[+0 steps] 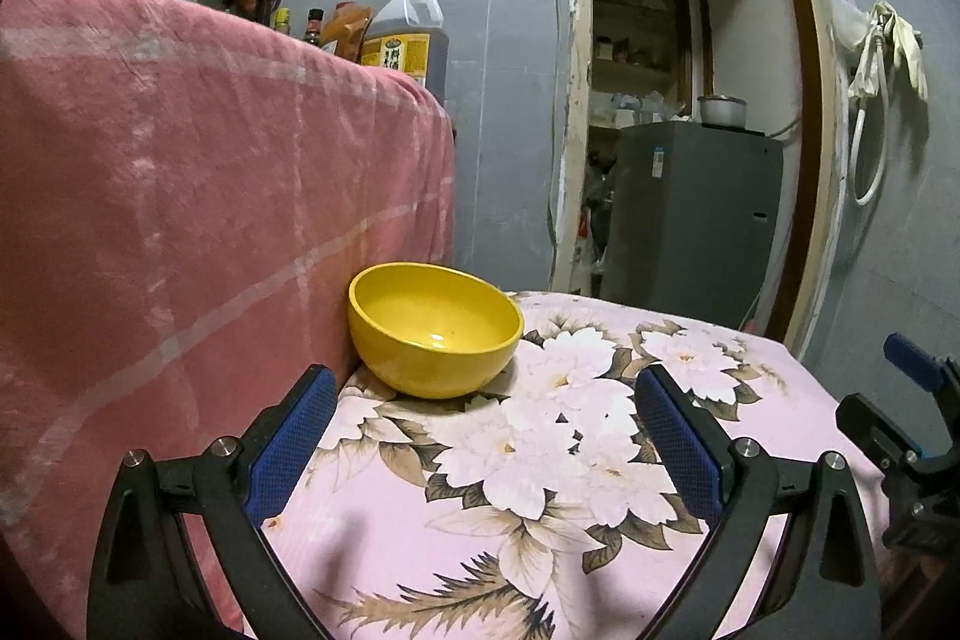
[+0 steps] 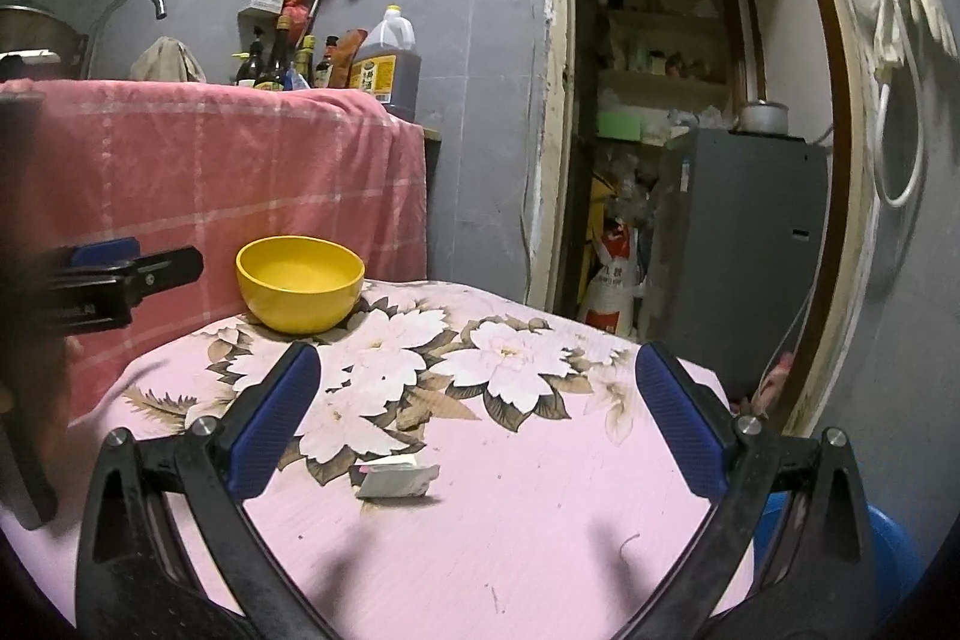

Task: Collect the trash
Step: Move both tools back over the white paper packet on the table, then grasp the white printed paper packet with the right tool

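Observation:
A small crumpled white wrapper lies on the pink floral tablecloth, between and just ahead of my right gripper's fingers. My right gripper is open and empty above the cloth. A yellow bowl stands empty at the back left of the table, against the pink checked cloth; it also shows in the right wrist view. My left gripper is open and empty, a little short of the bowl. The wrapper does not show in the left wrist view. The right gripper shows at the left wrist view's right edge.
A counter draped in pink checked cloth rises at the left, with bottles and a large oil jug on it. A doorway at the right shows a grey fridge and sacks. A blue bin sits beside the table's right edge.

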`<action>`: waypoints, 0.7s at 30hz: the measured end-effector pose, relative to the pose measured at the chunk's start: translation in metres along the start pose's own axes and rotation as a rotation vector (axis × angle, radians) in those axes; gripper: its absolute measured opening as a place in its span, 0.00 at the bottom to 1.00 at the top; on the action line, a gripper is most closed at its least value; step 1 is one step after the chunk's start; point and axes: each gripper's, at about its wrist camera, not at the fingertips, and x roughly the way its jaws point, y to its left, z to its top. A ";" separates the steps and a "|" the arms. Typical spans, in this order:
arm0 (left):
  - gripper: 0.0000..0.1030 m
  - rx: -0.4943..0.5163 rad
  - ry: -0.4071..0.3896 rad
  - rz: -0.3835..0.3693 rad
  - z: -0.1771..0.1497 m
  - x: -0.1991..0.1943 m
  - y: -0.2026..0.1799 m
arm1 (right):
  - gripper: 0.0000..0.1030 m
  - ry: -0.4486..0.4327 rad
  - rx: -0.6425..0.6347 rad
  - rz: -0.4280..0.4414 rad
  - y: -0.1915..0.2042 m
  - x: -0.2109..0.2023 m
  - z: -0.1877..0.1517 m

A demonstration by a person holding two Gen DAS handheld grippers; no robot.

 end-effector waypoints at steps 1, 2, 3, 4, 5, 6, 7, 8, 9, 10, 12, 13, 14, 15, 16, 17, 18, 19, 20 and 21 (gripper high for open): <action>0.94 -0.001 0.006 -0.001 0.000 0.003 0.000 | 1.00 0.000 -0.003 -0.001 0.000 0.001 0.000; 0.94 0.000 0.012 -0.002 0.000 0.004 0.000 | 1.00 -0.002 -0.006 0.000 0.000 0.002 0.000; 0.94 0.002 0.020 -0.003 0.000 0.007 0.000 | 1.00 -0.001 -0.007 0.002 0.000 0.003 0.000; 0.94 0.004 0.029 -0.005 -0.001 0.009 0.000 | 1.00 0.002 -0.009 0.007 0.000 0.004 0.000; 0.94 0.007 0.037 -0.006 -0.001 0.011 -0.001 | 1.00 0.007 -0.011 0.011 0.000 0.005 0.000; 0.94 0.009 0.046 -0.008 -0.001 0.014 -0.001 | 1.00 0.018 -0.014 0.015 0.001 0.007 0.000; 0.94 0.012 0.057 -0.011 -0.001 0.016 -0.002 | 1.00 0.034 -0.020 0.019 0.002 0.010 0.000; 0.94 0.014 0.073 -0.012 -0.001 0.020 -0.002 | 1.00 0.059 -0.027 0.019 0.003 0.014 0.000; 0.94 0.015 0.089 -0.013 -0.001 0.023 -0.002 | 1.00 0.079 -0.032 0.020 0.004 0.017 -0.001; 0.94 0.017 0.110 -0.014 -0.001 0.027 -0.003 | 1.00 0.108 -0.037 0.026 0.005 0.022 -0.003; 0.94 0.020 0.157 -0.016 -0.002 0.036 -0.003 | 1.00 0.166 -0.042 0.045 0.006 0.030 -0.006; 0.94 0.020 0.182 -0.018 -0.003 0.041 -0.003 | 1.00 0.191 -0.042 0.051 0.007 0.034 -0.007; 0.94 0.019 0.207 -0.022 -0.004 0.046 -0.002 | 1.00 0.215 -0.040 0.061 0.007 0.037 -0.009; 0.94 0.017 0.234 -0.026 -0.005 0.050 -0.001 | 1.00 0.239 -0.037 0.074 0.007 0.040 -0.011; 0.94 0.015 0.263 -0.026 -0.006 0.056 -0.001 | 1.00 0.254 -0.034 0.082 0.006 0.042 -0.012; 0.94 0.012 0.287 -0.028 -0.008 0.059 0.000 | 1.00 0.279 -0.029 0.098 0.006 0.045 -0.014; 0.94 0.008 0.317 -0.029 -0.009 0.065 0.000 | 1.00 0.298 -0.025 0.111 0.006 0.048 -0.016; 0.94 0.004 0.338 -0.030 -0.011 0.068 0.001 | 0.99 0.325 -0.018 0.131 0.006 0.052 -0.018; 0.94 -0.002 0.361 -0.034 -0.012 0.072 0.001 | 0.95 0.351 -0.012 0.149 0.006 0.055 -0.020; 0.94 -0.007 0.382 -0.036 -0.014 0.075 0.002 | 0.92 0.374 -0.007 0.164 0.006 0.059 -0.022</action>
